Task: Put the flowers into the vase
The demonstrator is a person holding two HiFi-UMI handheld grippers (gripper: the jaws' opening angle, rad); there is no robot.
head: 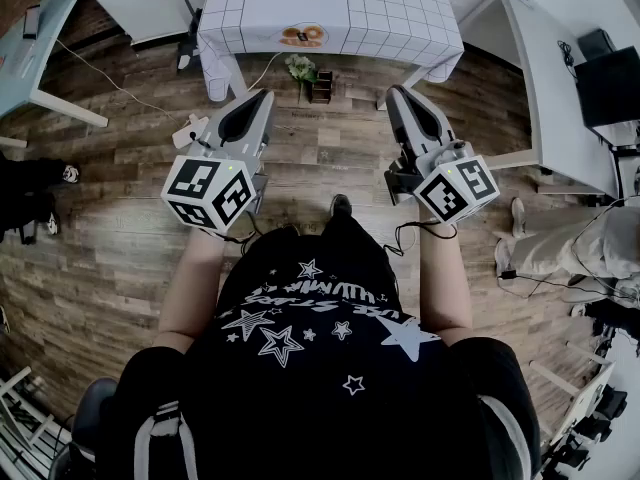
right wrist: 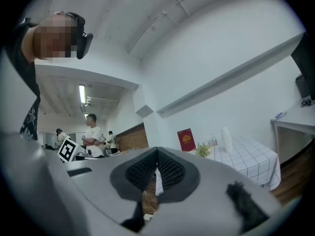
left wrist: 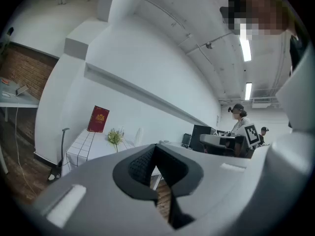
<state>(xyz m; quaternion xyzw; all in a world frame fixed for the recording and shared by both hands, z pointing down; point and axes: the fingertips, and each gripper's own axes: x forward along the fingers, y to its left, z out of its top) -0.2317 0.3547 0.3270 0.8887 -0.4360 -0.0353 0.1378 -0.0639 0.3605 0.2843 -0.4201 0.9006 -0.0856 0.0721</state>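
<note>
A small bunch of pale green flowers (left wrist: 115,136) lies on the white checked tablecloth (left wrist: 81,149), in front of a red upright card (left wrist: 98,119). The right gripper view shows the same flowers (right wrist: 203,150) with a white vase (right wrist: 226,139) just right of them. In the head view the table (head: 400,13) stands well ahead of me. My left gripper (head: 262,96) and right gripper (head: 395,93) are held level side by side, far short of it. The left gripper (left wrist: 155,149) and right gripper (right wrist: 157,154) are both shut, with nothing between the pads.
Another leafy bunch (head: 300,66) and a dark box (head: 322,86) sit on the wood floor by the table's front edge. Desks stand at the left (head: 40,58) and right (head: 560,88). Cables trail over the floor. People stand in the background (right wrist: 92,134).
</note>
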